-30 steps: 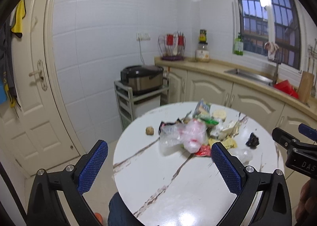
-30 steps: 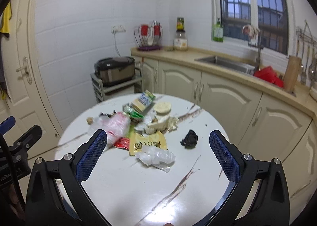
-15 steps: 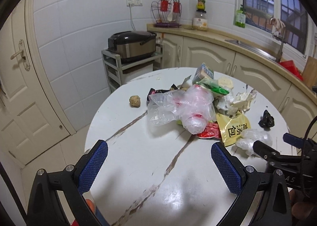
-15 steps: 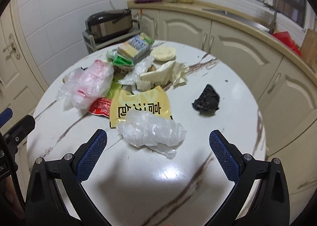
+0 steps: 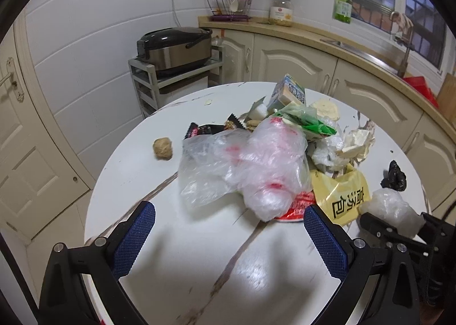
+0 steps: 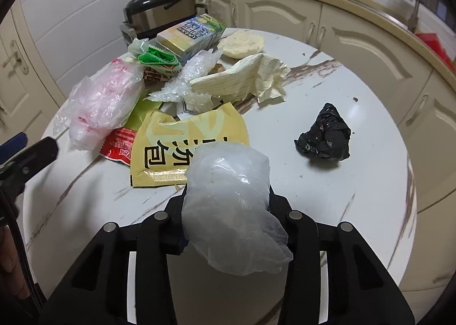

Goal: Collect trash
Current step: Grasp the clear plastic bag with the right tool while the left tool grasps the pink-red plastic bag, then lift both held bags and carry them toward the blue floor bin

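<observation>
Trash lies piled on a round white table (image 5: 171, 239). My right gripper (image 6: 226, 205) is shut on a crumpled clear plastic bag (image 6: 228, 199), which also shows in the left wrist view (image 5: 393, 208). My left gripper (image 5: 228, 239) is open and empty, just short of a pink-and-clear plastic bag (image 5: 256, 165) (image 6: 102, 97). A yellow wrapper (image 6: 188, 142) (image 5: 342, 196), a red wrapper (image 6: 119, 145), a black wad (image 6: 325, 134) (image 5: 394, 177), lined paper (image 6: 250, 77), a milk carton (image 6: 191, 34) and a brown lump (image 5: 162, 148) lie around.
A rice cooker (image 5: 173, 48) sits on a grey rack (image 5: 148, 83) behind the table. Cream cabinets (image 5: 299, 57) and a counter with a sink (image 5: 356, 48) run along the back and right. A door (image 5: 17, 131) is at the left.
Both grippers moved down and closer to the table. My right gripper closed on the clear plastic bag. My left gripper stayed open.
</observation>
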`<state>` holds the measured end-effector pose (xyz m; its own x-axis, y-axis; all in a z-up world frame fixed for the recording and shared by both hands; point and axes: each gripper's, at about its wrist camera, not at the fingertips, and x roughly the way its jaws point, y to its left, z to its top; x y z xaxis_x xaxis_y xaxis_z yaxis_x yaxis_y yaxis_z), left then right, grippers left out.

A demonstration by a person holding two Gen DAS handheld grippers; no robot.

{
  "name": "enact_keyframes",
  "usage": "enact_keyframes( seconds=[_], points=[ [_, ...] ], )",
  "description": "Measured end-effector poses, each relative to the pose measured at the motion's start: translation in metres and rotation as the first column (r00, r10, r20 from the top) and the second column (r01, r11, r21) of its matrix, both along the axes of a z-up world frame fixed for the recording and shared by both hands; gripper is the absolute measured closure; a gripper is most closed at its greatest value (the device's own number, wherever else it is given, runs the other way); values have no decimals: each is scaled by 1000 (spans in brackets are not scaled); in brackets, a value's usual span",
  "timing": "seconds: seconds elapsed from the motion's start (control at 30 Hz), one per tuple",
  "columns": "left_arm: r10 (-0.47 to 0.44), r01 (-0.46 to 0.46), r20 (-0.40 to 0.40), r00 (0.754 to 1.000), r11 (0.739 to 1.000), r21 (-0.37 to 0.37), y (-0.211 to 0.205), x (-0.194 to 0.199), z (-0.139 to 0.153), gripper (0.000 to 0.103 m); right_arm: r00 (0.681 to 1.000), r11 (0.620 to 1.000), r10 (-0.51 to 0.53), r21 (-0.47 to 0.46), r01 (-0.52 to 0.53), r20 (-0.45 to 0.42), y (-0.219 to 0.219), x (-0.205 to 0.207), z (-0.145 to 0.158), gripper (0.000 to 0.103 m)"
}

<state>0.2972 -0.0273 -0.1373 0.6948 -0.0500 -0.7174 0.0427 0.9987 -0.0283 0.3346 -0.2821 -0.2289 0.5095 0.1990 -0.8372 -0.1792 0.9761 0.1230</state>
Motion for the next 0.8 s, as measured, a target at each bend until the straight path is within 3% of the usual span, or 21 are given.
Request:
enact_keyframes(
  seconds=[0.27,0.4,0.47,0.53,0.6,0.67,0.8],
  points=[
    [8,-7,-20,1000,998,55,-27,48,-7,1,1000,997,-4,77,3,11,-18,2,8,65],
    [7,1,-53,999,990,140,-42,73,-20,1,1000,996,-7,90,5,21,-24,5,13,65],
    [-6,15,-64,998,991,135,-46,82,-25,1,1000,996,-5,92,3,22,-26,6,14,65],
    [-21,28,-72,997,995,95,-46,87,-30,9,1000,995,-1,97,-1,21,-26,7,13,65],
    [-65,68,-99,993,997,28,-45,93,-36,42,1000,995,4,102,-6,19,-25,8,13,65],
    [-100,96,-110,989,995,-38,-42,95,-39,57,1000,994,7,105,-9,19,-24,9,12,65],
    [-136,130,-96,986,989,-66,-40,93,-41,67,1000,993,11,117,-14,26,-26,8,14,65]
  ],
)
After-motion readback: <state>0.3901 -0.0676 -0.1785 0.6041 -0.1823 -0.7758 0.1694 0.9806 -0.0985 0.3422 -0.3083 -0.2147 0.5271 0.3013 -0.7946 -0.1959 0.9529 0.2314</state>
